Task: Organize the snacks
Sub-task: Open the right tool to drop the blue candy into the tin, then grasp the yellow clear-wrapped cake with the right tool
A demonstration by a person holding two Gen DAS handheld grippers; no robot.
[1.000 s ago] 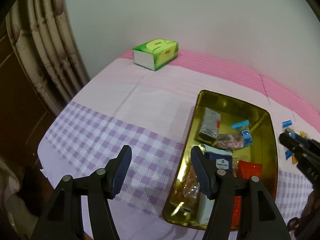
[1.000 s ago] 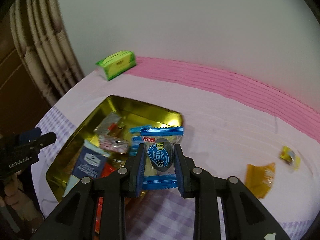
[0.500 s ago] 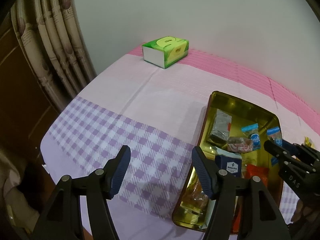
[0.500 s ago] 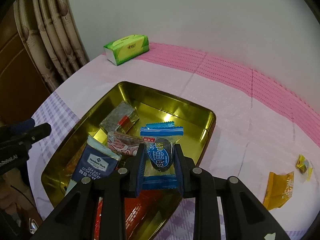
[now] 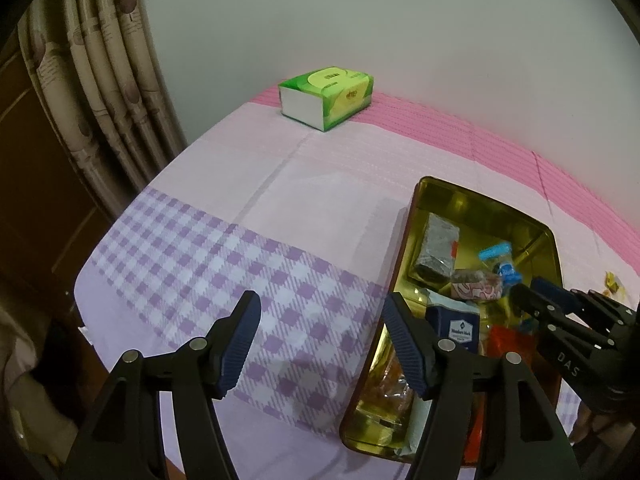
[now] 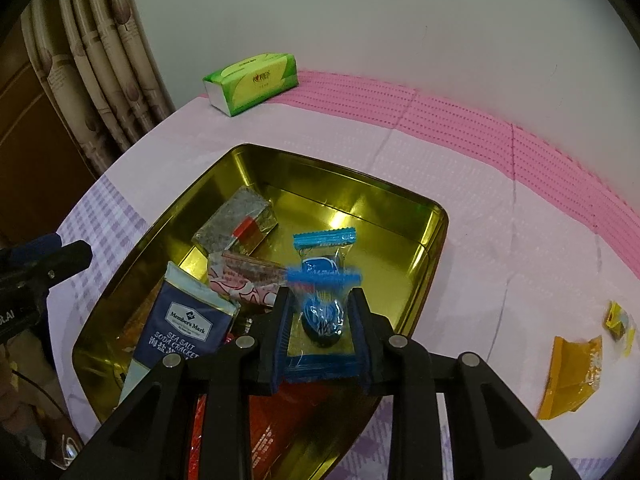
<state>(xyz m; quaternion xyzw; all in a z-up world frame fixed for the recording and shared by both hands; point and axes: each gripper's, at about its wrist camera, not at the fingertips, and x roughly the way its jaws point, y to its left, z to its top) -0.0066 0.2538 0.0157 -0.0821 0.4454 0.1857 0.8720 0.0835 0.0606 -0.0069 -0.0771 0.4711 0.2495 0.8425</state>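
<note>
Left gripper (image 5: 320,336) hangs w/ jaws wide apart, nothing between them, over the checked cloth (image 5: 224,264) just left of the gold tin (image 6: 432,216). Right gripper (image 6: 320,320) is above the tin's near-right part; a blue candy packet (image 6: 322,314) sits between its fingers, long axis running near-to-far, but blur hides whether they're pinching it. Tin floor lies straight below, so right arm is nearer. Further right, orange wrapper (image 6: 572,376) & small yellow candy (image 6: 618,320) lie on the tablecloth.
</note>
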